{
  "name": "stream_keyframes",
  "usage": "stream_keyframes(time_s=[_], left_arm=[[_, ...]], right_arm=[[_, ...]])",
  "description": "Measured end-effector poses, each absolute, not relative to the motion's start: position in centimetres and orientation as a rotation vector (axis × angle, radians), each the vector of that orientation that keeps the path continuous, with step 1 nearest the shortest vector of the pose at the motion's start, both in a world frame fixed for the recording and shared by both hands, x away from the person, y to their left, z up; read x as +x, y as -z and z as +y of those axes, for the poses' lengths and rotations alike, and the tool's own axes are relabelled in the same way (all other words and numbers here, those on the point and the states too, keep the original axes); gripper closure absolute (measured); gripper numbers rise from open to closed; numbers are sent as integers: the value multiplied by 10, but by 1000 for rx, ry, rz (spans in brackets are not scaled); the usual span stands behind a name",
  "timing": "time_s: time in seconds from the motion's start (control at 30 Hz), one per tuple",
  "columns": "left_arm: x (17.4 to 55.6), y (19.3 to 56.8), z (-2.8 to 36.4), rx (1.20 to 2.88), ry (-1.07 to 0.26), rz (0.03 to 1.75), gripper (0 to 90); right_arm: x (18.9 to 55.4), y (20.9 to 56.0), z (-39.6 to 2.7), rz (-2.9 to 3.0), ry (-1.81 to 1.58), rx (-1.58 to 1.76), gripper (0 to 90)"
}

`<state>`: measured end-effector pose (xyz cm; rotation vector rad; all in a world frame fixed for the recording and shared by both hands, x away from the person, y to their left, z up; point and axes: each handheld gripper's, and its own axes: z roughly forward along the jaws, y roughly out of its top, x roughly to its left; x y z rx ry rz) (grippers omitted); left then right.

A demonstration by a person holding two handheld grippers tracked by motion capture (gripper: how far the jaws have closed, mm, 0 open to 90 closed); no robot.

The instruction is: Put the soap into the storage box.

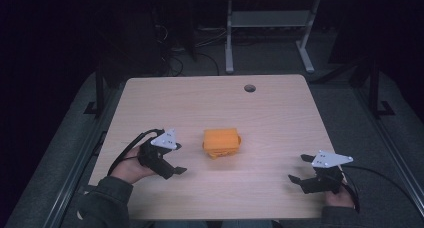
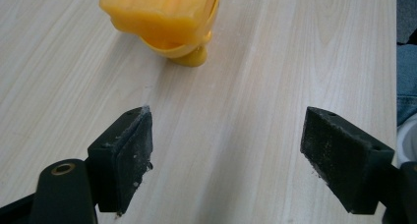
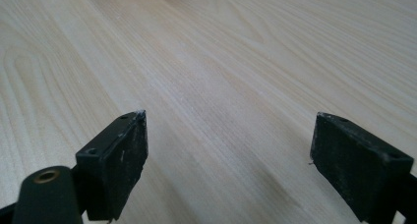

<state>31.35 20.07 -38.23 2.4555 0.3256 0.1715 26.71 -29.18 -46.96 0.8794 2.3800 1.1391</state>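
1. Wooden tabletop (image 1: 280, 118) carries everything, its pale grain running under both grippers.
2. Left gripper (image 1: 176, 161) sits near the front left, jaws spread wide and empty.
3. Right gripper (image 1: 298, 169) sits front right, jaws likewise spread and empty.
4. Orange block (image 1: 221, 142) lies mid-table, nearer the left gripper, touched by neither.

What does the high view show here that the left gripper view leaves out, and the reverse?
High view alone: the whole table with its round hole, both hands, the right gripper open and a white desk frame behind. Left gripper view alone: the left gripper's dusty pads close up, set wide apart. Both: the orange container on bare wood, untouched.
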Motion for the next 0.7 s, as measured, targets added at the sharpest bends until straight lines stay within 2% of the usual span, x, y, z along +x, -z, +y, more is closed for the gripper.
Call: stream_keyframes(time_s=[0.47,0.7], left_arm=[[298,393,215,2470,-192,343,192],[288,408,228,2421,-196,396,190]], right_arm=[[267,470,-291,2383,-1144,883,137],[267,471,-291,2384,-1140,881,137]])
